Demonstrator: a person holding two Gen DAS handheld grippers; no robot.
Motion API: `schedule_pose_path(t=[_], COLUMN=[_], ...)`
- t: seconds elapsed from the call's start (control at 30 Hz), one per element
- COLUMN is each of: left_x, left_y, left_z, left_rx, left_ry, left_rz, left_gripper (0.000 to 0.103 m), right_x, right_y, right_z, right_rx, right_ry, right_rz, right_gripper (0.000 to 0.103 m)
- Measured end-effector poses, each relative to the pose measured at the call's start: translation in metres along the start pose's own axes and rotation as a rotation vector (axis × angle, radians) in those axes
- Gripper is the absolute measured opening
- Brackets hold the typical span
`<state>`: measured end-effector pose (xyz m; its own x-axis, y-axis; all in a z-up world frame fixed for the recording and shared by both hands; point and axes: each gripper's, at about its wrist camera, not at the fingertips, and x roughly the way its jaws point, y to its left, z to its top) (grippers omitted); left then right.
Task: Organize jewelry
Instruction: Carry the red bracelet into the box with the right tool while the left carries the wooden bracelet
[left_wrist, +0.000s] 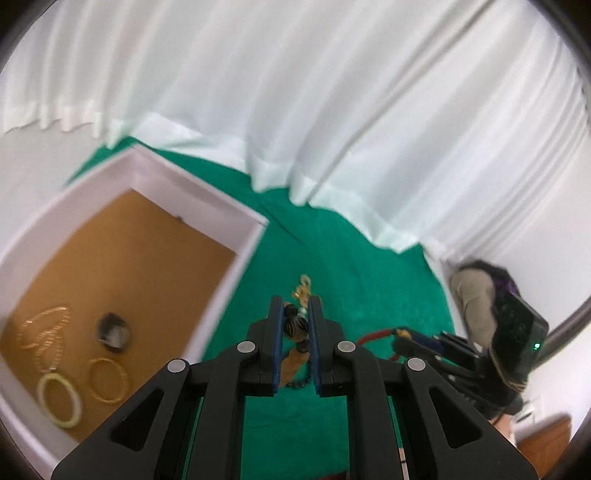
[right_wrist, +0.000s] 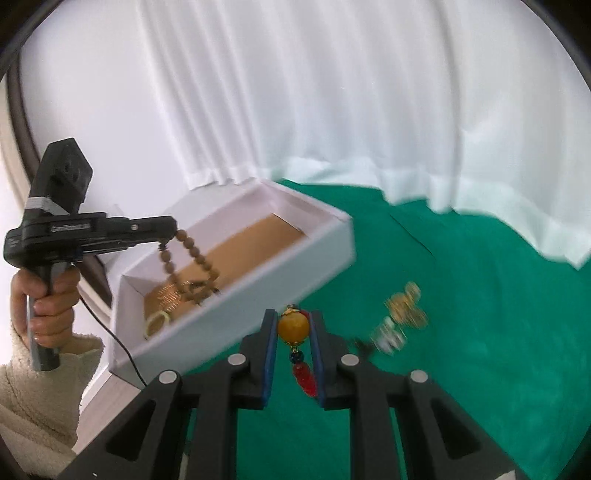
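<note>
In the left wrist view, the left gripper (left_wrist: 296, 314) pinches a string of brown wooden beads (left_wrist: 295, 326) by a striped bead caught between its blue pads, with a tassel and the rest of the string hanging below the jaws. It hangs over the green cloth (left_wrist: 351, 258), just right of the white box (left_wrist: 236, 218). Inside the box lie two pale rings (left_wrist: 59, 400), a gold chain (left_wrist: 46, 332) and a dark, blurred ring (left_wrist: 112, 330). A small gold piece (left_wrist: 303, 290) lies on the cloth just beyond the fingertips.

In the right wrist view, the right gripper (right_wrist: 293, 326) is clamped on a round amber bead (right_wrist: 293, 328), with a blue bead and a red charm (right_wrist: 304, 378) dangling under it, near the box's right wall. The left gripper shows there with its beads drooping over the box.

Both pieces look light and limp; they will likely swing and drape when moved. The amber bead looks smooth and round, so it could slip out of flat pads; gripping squarely across its middle seems safest. The wooden string is best held by a single bead and lowered slowly so it coils inside the box.
</note>
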<state>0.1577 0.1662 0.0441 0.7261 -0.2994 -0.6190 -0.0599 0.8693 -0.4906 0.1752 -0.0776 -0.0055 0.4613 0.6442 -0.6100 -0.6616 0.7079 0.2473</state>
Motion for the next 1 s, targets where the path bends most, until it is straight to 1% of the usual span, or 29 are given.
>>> schedule_pose_path(t=[0.07, 0.2, 0.23, 0.33, 0.43, 0.53, 0.63, 0.7, 0.73, 0.77, 0.83, 0.93, 1.0], left_x=[-0.014, -0.027, -0.027, -0.018, 0.000, 0.019, 0.043, 0.053, 0.061, 0.064, 0.072, 0.083, 0.087], left_y=[0.016, 0.057, 0.072, 0.105, 0.140, 0.177, 0.206, 0.219, 0.228, 0.233, 0.241, 0.249, 0.248], left_z=[0.011, 0.030, 0.036, 0.043, 0.045, 0.045, 0.041, 0.038, 0.035, 0.034, 0.029, 0.027, 0.025], left_rx=[-0.023, -0.065, -0.084, -0.121, -0.169, -0.230, -0.277, -0.299, -0.316, -0.324, -0.338, -0.335, -0.319], left_ry=[-0.022, -0.066, -0.076, -0.081, -0.065, -0.043, -0.010, 0.010, 0.026, 0.034, 0.052, 0.069, 0.074], left_rz=[0.024, 0.107, 0.134, 0.191, 0.234, 0.262, 0.287, 0.303, 0.312, 0.317, 0.333, 0.369, 0.399], left_gripper=[0.011, 0.011, 0.011, 0.011, 0.011, 0.011, 0.011, 0.011, 0.011, 0.011, 0.011, 0.011, 0.012], right_x=[0.012, 0.043, 0.056, 0.087, 0.126, 0.165, 0.204, 0.231, 0.236, 0.248, 0.258, 0.272, 0.274], right_y=[0.017, 0.050, 0.058, 0.074, 0.091, 0.100, 0.103, 0.103, 0.101, 0.100, 0.099, 0.098, 0.097], right_z=[0.022, 0.058, 0.069, 0.086, 0.098, 0.098, 0.092, 0.084, 0.081, 0.076, 0.070, 0.062, 0.061], right_rx=[-0.041, -0.100, -0.111, -0.118, -0.140, -0.144, -0.157, -0.159, -0.159, -0.158, -0.154, -0.152, -0.149], right_ry=[-0.007, -0.015, -0.012, 0.005, 0.033, 0.082, 0.135, 0.187, 0.200, 0.226, 0.248, 0.276, 0.279], right_rz=[0.025, 0.076, 0.092, 0.121, 0.121, 0.112, 0.085, 0.062, 0.052, 0.042, 0.027, 0.014, 0.006], right_gripper=[0.017, 0.017, 0.017, 0.017, 0.017, 0.017, 0.017, 0.017, 0.017, 0.017, 0.017, 0.018, 0.019])
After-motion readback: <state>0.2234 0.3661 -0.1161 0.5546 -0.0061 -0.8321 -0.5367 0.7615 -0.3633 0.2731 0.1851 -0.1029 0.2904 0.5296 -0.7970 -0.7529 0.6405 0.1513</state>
